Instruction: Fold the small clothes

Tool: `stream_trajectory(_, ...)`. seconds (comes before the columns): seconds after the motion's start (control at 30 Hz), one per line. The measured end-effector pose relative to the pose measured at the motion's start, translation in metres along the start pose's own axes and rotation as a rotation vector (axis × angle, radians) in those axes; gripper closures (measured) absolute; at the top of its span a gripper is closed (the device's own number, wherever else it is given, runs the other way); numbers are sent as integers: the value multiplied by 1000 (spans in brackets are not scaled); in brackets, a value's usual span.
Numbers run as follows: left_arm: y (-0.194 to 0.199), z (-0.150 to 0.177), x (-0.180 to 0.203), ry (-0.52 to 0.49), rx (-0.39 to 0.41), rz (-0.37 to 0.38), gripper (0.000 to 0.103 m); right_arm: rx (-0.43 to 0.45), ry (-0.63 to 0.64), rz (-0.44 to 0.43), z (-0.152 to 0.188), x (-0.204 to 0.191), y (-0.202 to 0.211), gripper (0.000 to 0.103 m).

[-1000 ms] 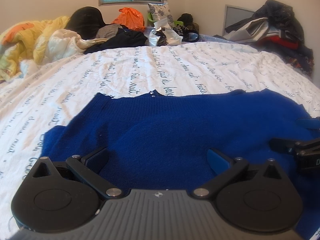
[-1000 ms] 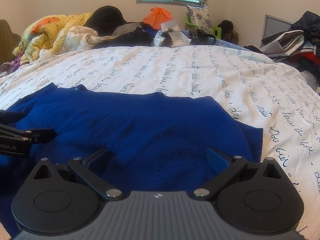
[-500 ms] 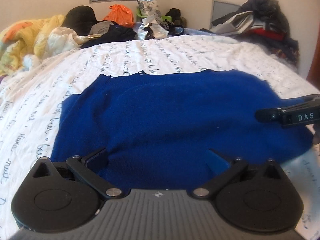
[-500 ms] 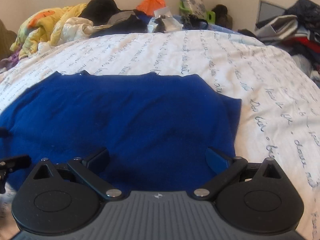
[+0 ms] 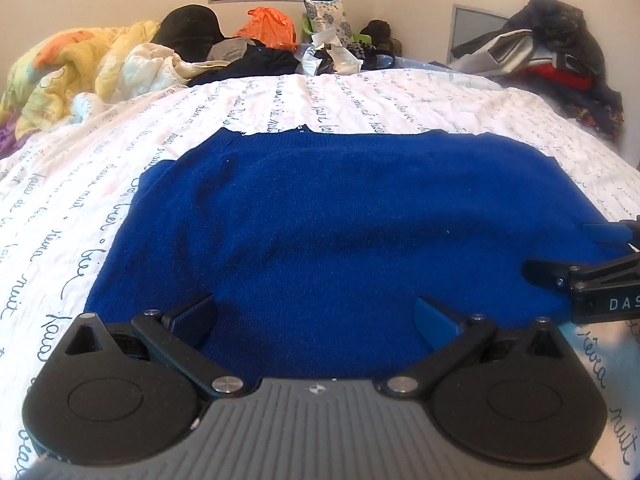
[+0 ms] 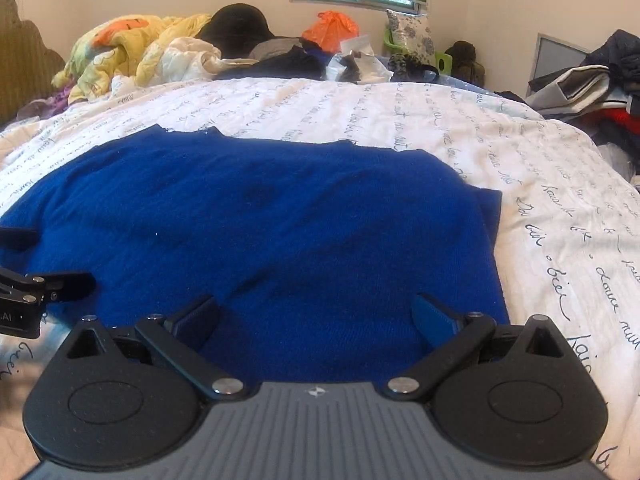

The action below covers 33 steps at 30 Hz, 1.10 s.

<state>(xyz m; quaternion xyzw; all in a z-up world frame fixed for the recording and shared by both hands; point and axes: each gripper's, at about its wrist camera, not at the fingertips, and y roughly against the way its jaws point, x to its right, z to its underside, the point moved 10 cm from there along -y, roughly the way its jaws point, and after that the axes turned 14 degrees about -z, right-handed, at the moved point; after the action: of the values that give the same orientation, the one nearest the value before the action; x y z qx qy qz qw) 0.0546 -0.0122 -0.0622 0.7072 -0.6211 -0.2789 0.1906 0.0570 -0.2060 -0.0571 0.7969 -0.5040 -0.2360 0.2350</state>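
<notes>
Left tongs [image 5: 316,318] and right tongs [image 6: 316,316] both spread wide, gripping nothing, each low over the near hem of the blue sweater [image 5: 340,232], though whether the pads actually touch the knit is hard to tell from these views. Sweater lies flat on the bed's script-print sheet [image 5: 360,96], neckline toward the far side. Yellow quilt [image 5: 80,68] and piled clothes [image 5: 560,52] crowd the far edges.
</notes>
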Motion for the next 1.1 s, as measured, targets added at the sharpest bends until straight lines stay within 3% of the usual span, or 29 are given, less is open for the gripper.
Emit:
stream_trajectory(0.9,4,-1,-4,7,-4,-6,0,0,-4,-4,-2,2,-1,0)
stream_trajectory(1.0,20,4,-23,104,-24,-24,0,0,-4,-5,-3,2,-1,0)
stream_trajectory(1.1,38,11,-49,293,-66,18,0,1,-5,-7,-5,1,-1,0)
